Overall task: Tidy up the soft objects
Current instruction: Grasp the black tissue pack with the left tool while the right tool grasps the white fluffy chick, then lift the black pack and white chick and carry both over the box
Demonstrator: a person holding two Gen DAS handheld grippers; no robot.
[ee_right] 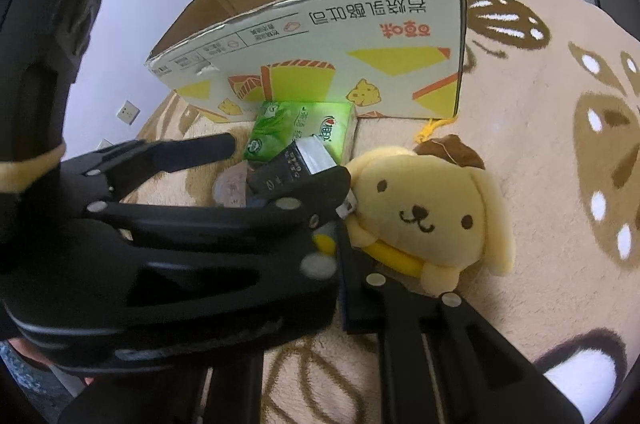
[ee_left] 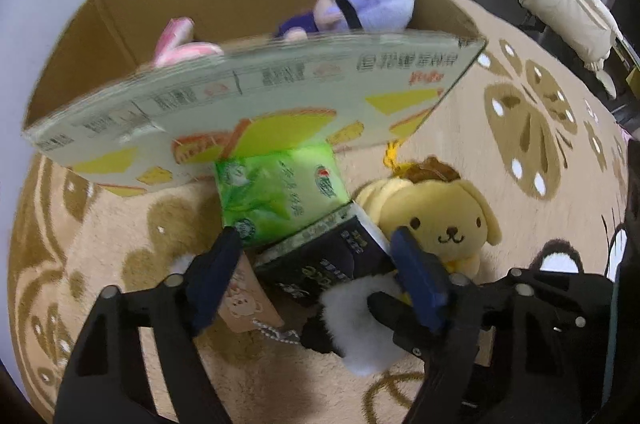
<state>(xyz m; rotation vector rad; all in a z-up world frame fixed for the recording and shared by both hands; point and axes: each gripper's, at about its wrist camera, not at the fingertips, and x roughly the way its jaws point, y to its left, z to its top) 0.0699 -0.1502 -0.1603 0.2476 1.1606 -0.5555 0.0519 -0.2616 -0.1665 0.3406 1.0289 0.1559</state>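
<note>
Two tools over the rug, left tool open astride dark pack, right tool closed, grip unclear

I see the yellow dog plush lying on the patterned rug, a green tissue pack against the cardboard box, and the left gripper crossing in front

Soft, even indoor light falls across the beige rug, throwing only faint shadows beneath the cardboard box. Motion blur smears the box's near rim and the purple plush in the left wrist view; the right wrist view is crisper. Fisheye distortion bows straight edges, and black vignetting rings both frames. The green tissue pack glows brightly, slightly overexposed.
</note>
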